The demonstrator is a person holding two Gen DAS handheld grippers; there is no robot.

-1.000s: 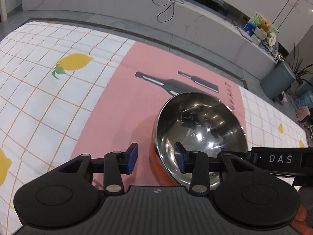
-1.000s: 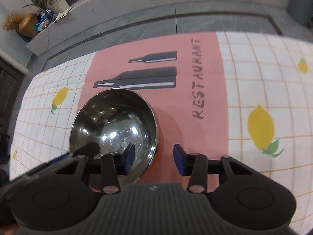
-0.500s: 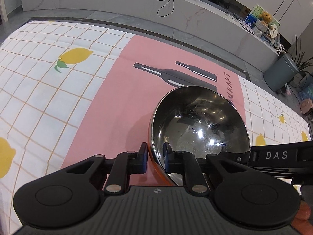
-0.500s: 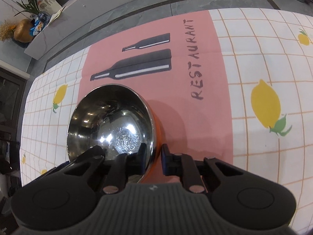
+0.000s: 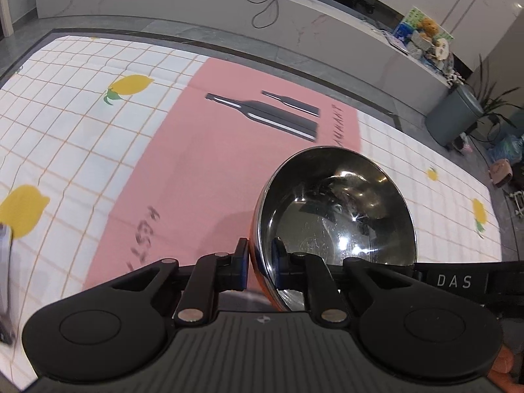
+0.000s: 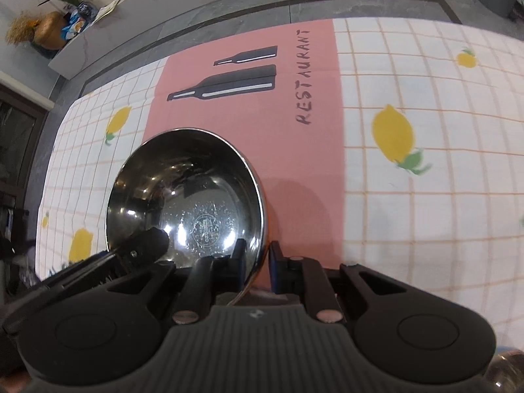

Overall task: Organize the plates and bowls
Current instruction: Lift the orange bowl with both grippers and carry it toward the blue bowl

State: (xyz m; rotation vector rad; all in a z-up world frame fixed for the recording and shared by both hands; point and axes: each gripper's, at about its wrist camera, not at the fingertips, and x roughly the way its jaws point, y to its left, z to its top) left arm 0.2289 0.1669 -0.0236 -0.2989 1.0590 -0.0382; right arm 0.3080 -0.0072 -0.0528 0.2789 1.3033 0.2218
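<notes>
- The left gripper (image 5: 260, 263) is nearly shut, its jaws having just been closing, and its two blue pads pinch the rim of the bowl (image 5: 337, 216): one pad outside on the orange wall, one inside on the steel.
- The right gripper (image 6: 257, 263) is likewise almost closed after closing in, clamped over the opposite rim of the same bowl (image 6: 186, 196), one pad inside, one outside.
- In the left wrist view the bowl sits at about 1 o'clock from the fingers; in the right wrist view it lies at about 11 o'clock.
- The right gripper's black arm, lettered DAS, enters the left view at 3 o'clock; the left gripper's tip shows at 9 o'clock in the right view.
- Count: one bowl, two grippers; no plate shows.
- The bowl is round, so it has no long axis; its mouth faces up towards the cameras, somewhat tilted, and a stamped mark shows in its base.
- Under and beyond it lies the tablecloth (image 6: 425, 196), white check with lemons, with a pink panel (image 5: 203, 150) bearing two bottle shapes (image 6: 226, 86) and the word RESTAURANT.
- Farthest off, at 12 o'clock, runs a grey marble ledge (image 5: 196, 3) with a loose cable.
</notes>
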